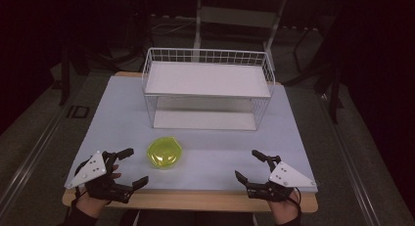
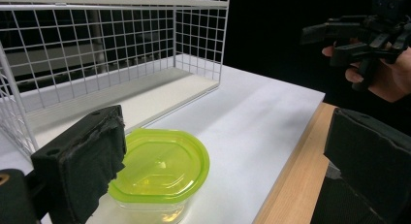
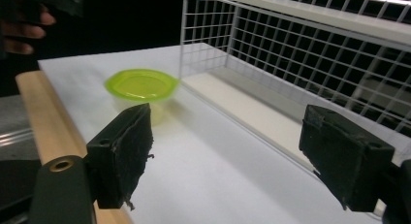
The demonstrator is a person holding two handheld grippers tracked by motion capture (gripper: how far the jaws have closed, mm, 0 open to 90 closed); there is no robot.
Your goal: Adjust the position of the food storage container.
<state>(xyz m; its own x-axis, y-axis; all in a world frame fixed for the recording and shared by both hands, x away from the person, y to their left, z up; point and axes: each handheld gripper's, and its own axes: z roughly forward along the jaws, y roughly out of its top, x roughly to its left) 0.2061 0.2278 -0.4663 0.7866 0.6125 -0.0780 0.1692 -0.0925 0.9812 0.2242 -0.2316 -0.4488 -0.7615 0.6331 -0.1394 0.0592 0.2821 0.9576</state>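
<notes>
Dark room, white bench (image 1: 117,118): both hand-held grippers are waiting wide open, holding nothing.
Left hand-held gripper (image 1: 131,166) is sitting nearest the green tub (image 1: 165,152); its slick lid risks slipping toward the rack (image 1: 205,91); right hand-held gripper (image 1: 252,166) is idling at the near edge.

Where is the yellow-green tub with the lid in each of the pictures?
High view: the yellow-green tub sits left of centre, in front of the white wire rack.
Left gripper view: bottom centre, beside the near jaw.
Right gripper view: upper left, by the rack's corner.
Shared landmark: the wire rack.
</notes>
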